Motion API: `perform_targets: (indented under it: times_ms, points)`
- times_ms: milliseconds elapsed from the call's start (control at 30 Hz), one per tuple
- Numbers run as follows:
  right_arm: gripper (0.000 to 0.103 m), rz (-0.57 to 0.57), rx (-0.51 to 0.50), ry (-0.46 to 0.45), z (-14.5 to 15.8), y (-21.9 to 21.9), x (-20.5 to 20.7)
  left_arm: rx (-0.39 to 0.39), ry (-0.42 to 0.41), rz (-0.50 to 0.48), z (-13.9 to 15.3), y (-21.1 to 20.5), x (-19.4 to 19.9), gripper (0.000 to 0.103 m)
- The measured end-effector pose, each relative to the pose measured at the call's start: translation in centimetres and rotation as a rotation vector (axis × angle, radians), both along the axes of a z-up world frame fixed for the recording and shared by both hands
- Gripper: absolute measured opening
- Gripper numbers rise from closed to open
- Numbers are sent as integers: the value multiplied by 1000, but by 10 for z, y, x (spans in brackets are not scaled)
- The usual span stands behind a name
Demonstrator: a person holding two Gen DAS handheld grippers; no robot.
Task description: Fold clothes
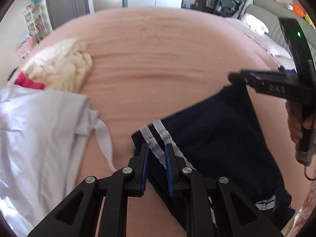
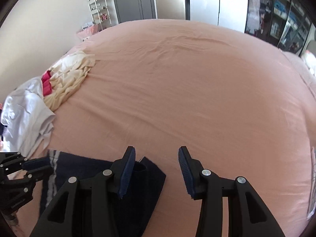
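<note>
A dark navy garment (image 1: 213, 136) with white side stripes (image 1: 158, 136) lies on the pink bed sheet (image 1: 158, 59). My left gripper (image 1: 157, 148) is over its striped edge, jaws a little apart with the stripe between them. The right gripper (image 1: 235, 78) shows at the garment's far right corner in the left wrist view. In the right wrist view my right gripper (image 2: 157, 154) is open over the sheet beside the navy garment (image 2: 102, 181), whose folded corner lies by the left finger. The left gripper (image 2: 37, 165) shows at its striped edge.
A heap of clothes lies on the bed's left side: a white shirt (image 1: 35, 130), a cream garment (image 1: 65, 69) and a pink item (image 1: 27, 82). Pillows (image 1: 256, 25) lie far right. A shelf rack (image 2: 99, 11) and door (image 2: 136, 0) stand beyond the bed.
</note>
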State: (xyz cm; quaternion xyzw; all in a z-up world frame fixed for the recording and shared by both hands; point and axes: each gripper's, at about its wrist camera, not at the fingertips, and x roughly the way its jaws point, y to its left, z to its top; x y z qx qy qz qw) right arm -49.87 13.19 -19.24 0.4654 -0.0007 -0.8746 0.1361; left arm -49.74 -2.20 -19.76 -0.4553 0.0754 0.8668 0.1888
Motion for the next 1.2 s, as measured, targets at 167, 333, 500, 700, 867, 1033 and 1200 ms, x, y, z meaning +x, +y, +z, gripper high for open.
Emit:
perform_targets:
  times_ms: [167,333,500,700,867,1033,1200]
  points:
    - [48,242,32,-131,-14,-20,42,-47,-69,-32,-19,7,1,14]
    - [48,117,7,-123,-20,0,80,48,-35,-136,5,13,24,14]
    - [48,77,-126,-160,1,23,150,184,-128,-348,19,32,76,15]
    - [50,178,-52,-139,10,5,211,23,-160,-417,1,52,123,17]
    - [51,179,-50,-146,4,-13,206,-5,-110,-334,6,38,138,17]
    - [51,121,-29,-188,-8,-12,198,59,-144,-338,16,23,142,20]
    - [51,20,-138,-250,-14,15,195,16,-136,-301,8,38,136,53]
